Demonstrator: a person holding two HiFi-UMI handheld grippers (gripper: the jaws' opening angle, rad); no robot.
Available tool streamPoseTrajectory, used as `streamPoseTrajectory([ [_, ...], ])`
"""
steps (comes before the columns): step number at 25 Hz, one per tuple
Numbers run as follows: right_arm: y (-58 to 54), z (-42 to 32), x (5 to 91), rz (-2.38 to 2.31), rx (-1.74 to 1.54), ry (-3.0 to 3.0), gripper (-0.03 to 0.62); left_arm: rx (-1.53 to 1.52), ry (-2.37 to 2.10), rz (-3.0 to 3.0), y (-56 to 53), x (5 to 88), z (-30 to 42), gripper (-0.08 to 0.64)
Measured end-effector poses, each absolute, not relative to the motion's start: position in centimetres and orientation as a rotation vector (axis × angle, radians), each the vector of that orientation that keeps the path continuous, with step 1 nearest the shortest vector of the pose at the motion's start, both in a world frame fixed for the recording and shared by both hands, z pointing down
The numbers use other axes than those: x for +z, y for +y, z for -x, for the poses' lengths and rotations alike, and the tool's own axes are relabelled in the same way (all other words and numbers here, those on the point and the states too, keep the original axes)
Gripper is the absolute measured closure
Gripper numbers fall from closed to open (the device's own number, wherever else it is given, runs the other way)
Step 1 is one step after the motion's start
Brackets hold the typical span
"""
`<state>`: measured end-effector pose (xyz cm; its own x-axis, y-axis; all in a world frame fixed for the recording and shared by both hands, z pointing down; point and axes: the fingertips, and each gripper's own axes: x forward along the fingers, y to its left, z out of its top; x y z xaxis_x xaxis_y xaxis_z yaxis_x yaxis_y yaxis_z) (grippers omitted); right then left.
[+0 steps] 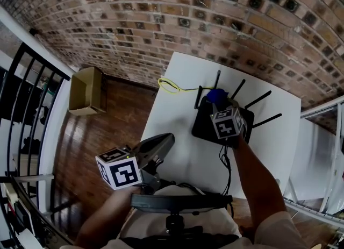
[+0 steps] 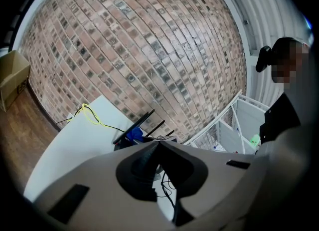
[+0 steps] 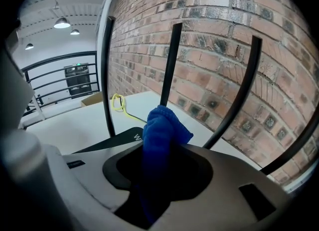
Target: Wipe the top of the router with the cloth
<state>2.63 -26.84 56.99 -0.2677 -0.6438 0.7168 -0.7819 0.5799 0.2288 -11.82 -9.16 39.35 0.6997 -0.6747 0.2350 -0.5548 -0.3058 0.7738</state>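
A white table (image 1: 172,102) stands against a brick wall (image 1: 161,11), with a cardboard box (image 1: 86,89) on the wood floor to its left. The black router (image 1: 203,124) sits toward the table's far right corner, antennas (image 3: 169,60) raised. Above its top, the right gripper (image 1: 219,102) clamps the blue cloth (image 3: 162,125). A yellow cable (image 1: 169,85) lies by the far edge. The left gripper (image 2: 158,147) hovers over the near edge, jaws closed on nothing.

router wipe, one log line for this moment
right gripper: shut on blue cloth | over router top | left gripper: shut, empty, away from router
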Motion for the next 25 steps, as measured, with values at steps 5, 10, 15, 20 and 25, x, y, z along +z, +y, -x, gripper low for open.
streamPoseTrajectory([
  [5,-25.7,-2.0,54.9,-1.145,0.219,-2.046,0.442,-0.171,-0.935,-2.006,-8.9,39.2,11.5,0.535],
  [10,-24.8,-1.3,51.0,-1.196,0.228,-2.138,0.442,-0.183,-0.903,-2.027,-8.7,38.7,10.8,0.535],
  [15,-24.3,-0.5,47.7,-1.240,0.269,-2.227,0.442,-0.170,-0.869,-2.041,-8.4,38.4,10.3,0.535],
  [20,-24.0,0.8,43.6,-1.281,0.282,-2.314,0.442,-0.170,-0.819,-2.071,-8.4,37.7,10.0,0.535],
  [25,-23.6,2.0,40.4,-1.319,0.250,-2.376,0.442,-0.159,-0.779,-2.090,-8.3,37.5,10.2,0.535],
])
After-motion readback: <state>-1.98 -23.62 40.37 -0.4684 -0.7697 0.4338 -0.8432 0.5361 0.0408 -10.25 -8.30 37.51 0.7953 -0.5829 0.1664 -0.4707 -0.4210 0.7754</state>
